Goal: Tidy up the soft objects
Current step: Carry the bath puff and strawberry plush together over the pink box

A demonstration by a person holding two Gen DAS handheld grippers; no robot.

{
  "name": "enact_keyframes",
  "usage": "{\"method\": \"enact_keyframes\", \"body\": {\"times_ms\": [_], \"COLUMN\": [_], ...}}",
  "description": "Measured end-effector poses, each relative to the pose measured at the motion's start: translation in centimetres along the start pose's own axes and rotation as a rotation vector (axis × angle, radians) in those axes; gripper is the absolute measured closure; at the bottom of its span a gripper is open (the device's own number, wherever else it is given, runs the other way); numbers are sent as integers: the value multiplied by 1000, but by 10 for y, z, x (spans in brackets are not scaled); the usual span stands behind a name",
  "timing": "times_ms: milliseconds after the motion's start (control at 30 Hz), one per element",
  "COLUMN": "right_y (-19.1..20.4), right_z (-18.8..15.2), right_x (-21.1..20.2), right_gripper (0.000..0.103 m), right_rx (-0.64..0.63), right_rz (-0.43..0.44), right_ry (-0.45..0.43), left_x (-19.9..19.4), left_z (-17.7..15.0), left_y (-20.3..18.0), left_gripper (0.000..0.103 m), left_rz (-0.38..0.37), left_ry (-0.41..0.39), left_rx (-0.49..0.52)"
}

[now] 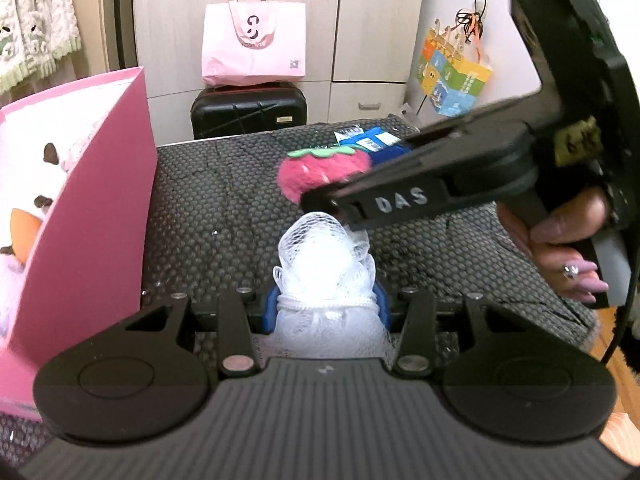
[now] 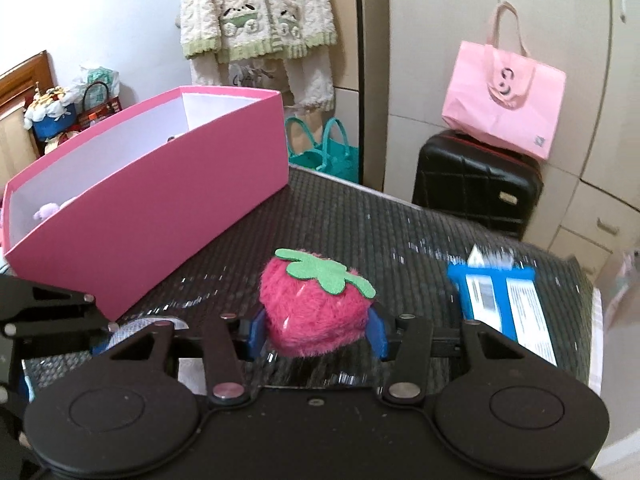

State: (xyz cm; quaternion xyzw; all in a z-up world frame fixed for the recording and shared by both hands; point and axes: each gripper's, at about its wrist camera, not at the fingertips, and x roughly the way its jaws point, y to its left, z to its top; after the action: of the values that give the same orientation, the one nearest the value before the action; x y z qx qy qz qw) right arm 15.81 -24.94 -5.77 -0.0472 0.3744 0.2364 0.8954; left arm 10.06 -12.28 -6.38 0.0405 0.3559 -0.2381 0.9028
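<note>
strawberry [image 2: 314, 304] fills the right wrist view, pinched between the right claw's [image 2: 316, 330] blue pads on the dark surface [image 2: 360, 216], green leaf cap up. only the left wrist view shows the white mesh puff [image 1: 326, 276], squeezed in the left claw [image 1: 326, 312], its long axis running away from the camera. there the right claw's arm crosses in front, hiding part of the strawberry. pink box [image 2: 160, 200] stands open at left, plush inside; blue packet [image 2: 500, 300] lies just right of the strawberry.
</note>
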Motion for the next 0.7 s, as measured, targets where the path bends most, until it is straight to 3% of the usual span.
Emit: {"method": "enact_keyframes", "body": {"times_ms": [233, 700], "right_y": [15, 76], "right_z": [-24, -51], "right_x": [-23, -73], "right_gripper": [48, 48], "right_rx": [24, 6], "right_rz": [-28, -7], "right_ry": [8, 30], "left_x": [-24, -86], "left_z": [-7, -32], "left_y": [5, 29], "left_gripper": [60, 60], "left_rz": [-5, -127], "left_ry": [-8, 68], "left_rx": [3, 26]}}
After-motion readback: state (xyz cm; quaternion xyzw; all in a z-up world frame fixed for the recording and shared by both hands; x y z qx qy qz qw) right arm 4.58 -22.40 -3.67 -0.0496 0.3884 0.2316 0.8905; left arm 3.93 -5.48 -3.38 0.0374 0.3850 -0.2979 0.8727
